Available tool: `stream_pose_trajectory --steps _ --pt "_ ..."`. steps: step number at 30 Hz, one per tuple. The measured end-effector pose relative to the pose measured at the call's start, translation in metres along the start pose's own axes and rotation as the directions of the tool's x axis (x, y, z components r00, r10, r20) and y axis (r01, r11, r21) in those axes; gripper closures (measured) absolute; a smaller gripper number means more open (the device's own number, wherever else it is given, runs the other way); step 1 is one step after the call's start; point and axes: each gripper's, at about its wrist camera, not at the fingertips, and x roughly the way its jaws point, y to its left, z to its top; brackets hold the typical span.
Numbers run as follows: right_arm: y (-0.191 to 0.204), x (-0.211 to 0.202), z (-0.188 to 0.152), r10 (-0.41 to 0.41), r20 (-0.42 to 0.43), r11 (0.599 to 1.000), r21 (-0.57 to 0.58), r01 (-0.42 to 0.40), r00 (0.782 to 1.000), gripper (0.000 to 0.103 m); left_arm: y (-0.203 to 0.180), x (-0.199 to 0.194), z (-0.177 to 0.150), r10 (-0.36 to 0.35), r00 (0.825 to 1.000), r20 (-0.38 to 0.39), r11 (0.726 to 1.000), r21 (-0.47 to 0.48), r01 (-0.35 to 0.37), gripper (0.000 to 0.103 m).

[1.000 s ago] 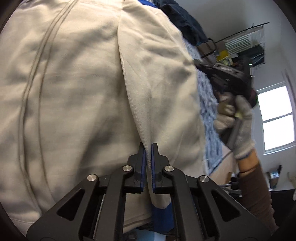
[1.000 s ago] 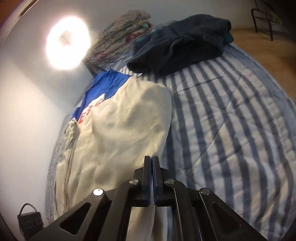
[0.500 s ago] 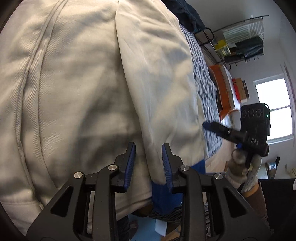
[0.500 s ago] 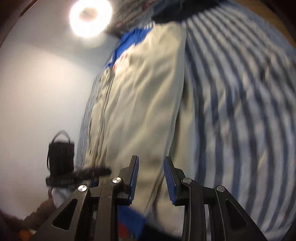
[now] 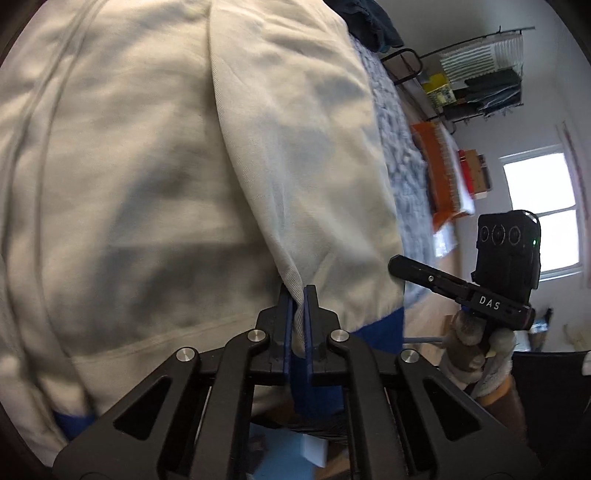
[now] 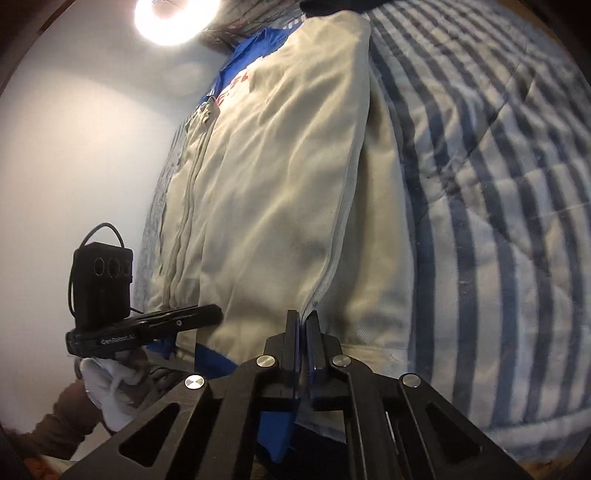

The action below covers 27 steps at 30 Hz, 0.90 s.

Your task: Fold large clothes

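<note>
Across a bed with a blue-and-white striped quilt (image 6: 480, 184) lies a cream jacket (image 5: 147, 184) with blue trim, its hem at the near edge. Left gripper (image 5: 298, 291) and right gripper (image 6: 304, 317) are each clamped on a fold of cream fabric near that hem. Beyond stand a wire rack (image 5: 480, 70), a bright window (image 5: 539, 218) and a white wall (image 6: 74, 147).

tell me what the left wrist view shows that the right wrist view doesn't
Only the left wrist view: a window, a clothes rack and an orange item at the bed's edge. Only the right wrist view: a bright lamp, the striped bedding spread wide, and red lettering on blue fabric. Both: the cream garment, with the left gripper and right gripper each shut on a fold of it.
</note>
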Motion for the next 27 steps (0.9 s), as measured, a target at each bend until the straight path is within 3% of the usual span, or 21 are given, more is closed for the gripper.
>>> stream_pose_trajectory --steps 4,8,11,13,17,23,27 --pt "-0.005 -0.035 0.001 -0.025 0.078 0.999 -0.018 0.026 0.997 0.103 -0.022 0.01 -0.005 0.016 1.0 -0.002 0.996 0.087 -0.016 0.1" --pt "-0.022 -0.018 0.002 -0.06 0.043 0.998 0.014 0.059 0.997 0.102 -0.026 0.019 -0.007 0.068 0.998 -0.009 0.991 0.116 -0.067 0.1" --pt "-0.022 -0.014 0.0 -0.085 0.042 0.996 -0.021 0.086 0.996 0.081 -0.03 0.012 -0.009 0.072 0.997 0.0 0.987 0.141 -0.072 0.1" --pt "-0.023 -0.017 0.005 -0.032 0.076 0.999 -0.022 0.034 0.997 0.069 -0.034 0.011 -0.012 0.096 0.995 0.018 0.981 0.168 -0.098 0.1" --pt "-0.042 -0.017 0.015 0.0 0.096 1.0 0.03 -0.003 0.995 0.067 -0.038 0.007 -0.017 0.137 0.99 0.032 0.969 0.204 -0.141 0.1" --pt "-0.062 0.01 0.021 0.141 0.059 0.983 0.108 -0.147 0.988 0.066 -0.04 0.002 -0.019 0.14 0.989 0.044 0.963 0.227 -0.147 0.1" --pt "-0.055 0.019 0.013 0.159 0.061 0.982 0.097 -0.164 0.985 0.066 -0.045 -0.009 -0.022 0.155 0.986 0.057 0.961 0.225 -0.164 0.1"
